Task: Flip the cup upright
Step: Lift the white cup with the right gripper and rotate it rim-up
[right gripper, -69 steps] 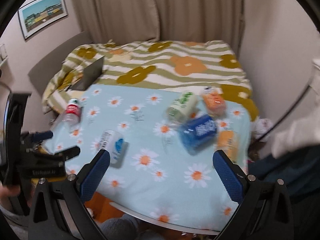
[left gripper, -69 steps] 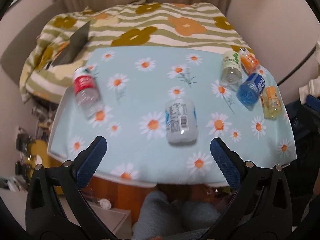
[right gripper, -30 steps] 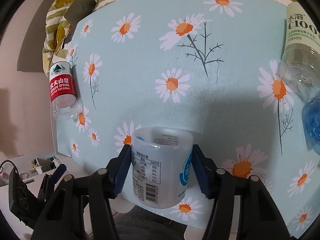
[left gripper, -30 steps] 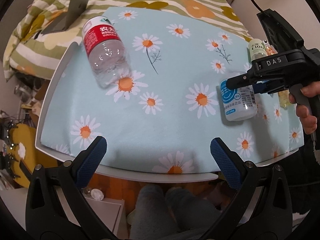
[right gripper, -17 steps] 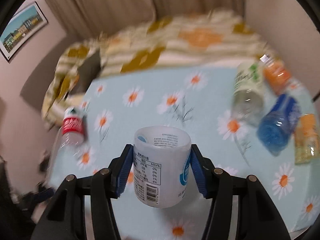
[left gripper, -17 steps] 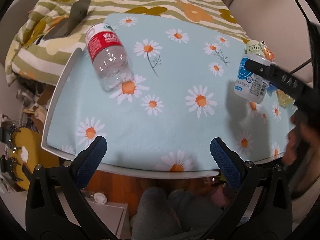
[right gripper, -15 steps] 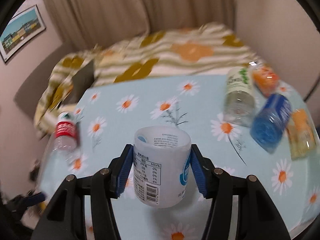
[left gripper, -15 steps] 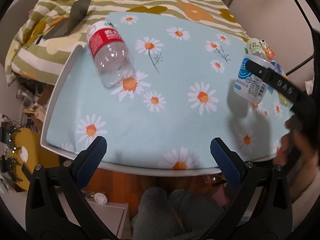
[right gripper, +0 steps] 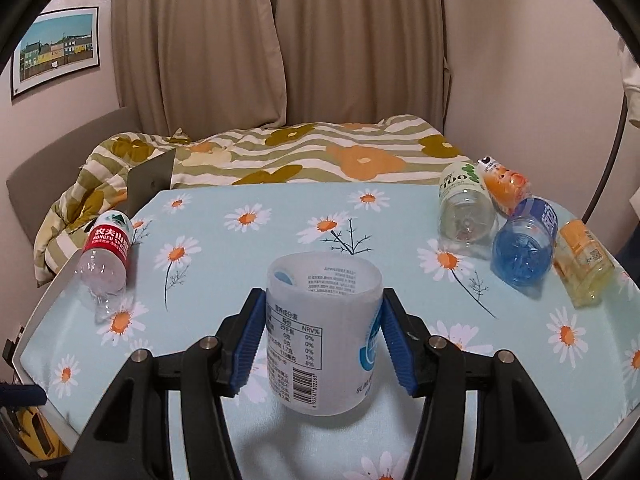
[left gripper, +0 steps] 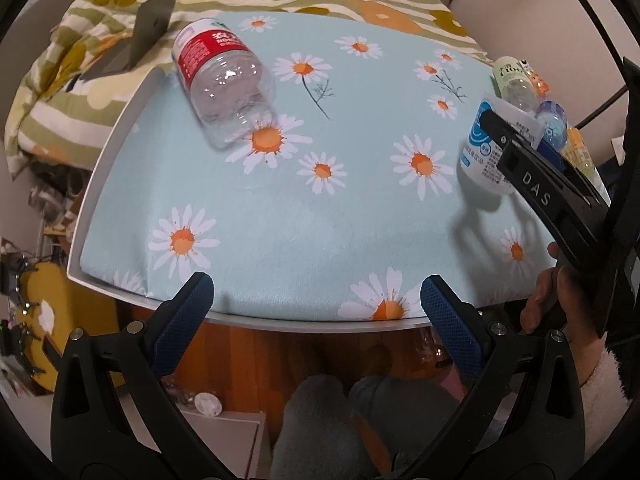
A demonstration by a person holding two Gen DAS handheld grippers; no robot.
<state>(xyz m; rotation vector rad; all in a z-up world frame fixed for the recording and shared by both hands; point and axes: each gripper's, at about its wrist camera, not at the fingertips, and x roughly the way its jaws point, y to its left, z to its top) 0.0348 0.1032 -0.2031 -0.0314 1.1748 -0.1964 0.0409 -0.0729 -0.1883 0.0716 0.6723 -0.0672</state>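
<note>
Now I have the cup (right gripper: 323,332) in my right claw (right gripper: 323,338), and its open mouth points up. So the flip looks almost done to me. What is left is to set the cup down on the surface (right gripper: 280,240) and let go. I cannot tell if its bottom is touching the cloth or hanging just above it. A dark shadow sits right under it, so it must be very near.

The two blue pads (right gripper: 248,340) squeeze the cup from both sides, about the middle of its wall. The cup sits right between them, standing straight, with its printed label facing me.

From the left view I see the cup (left gripper: 490,152) at the right side of the surface, with the right claw's black arm across it. My left claw (left gripper: 316,320) is spread wide and holds nothing. It hangs by the near edge, well apart from the cup.
</note>
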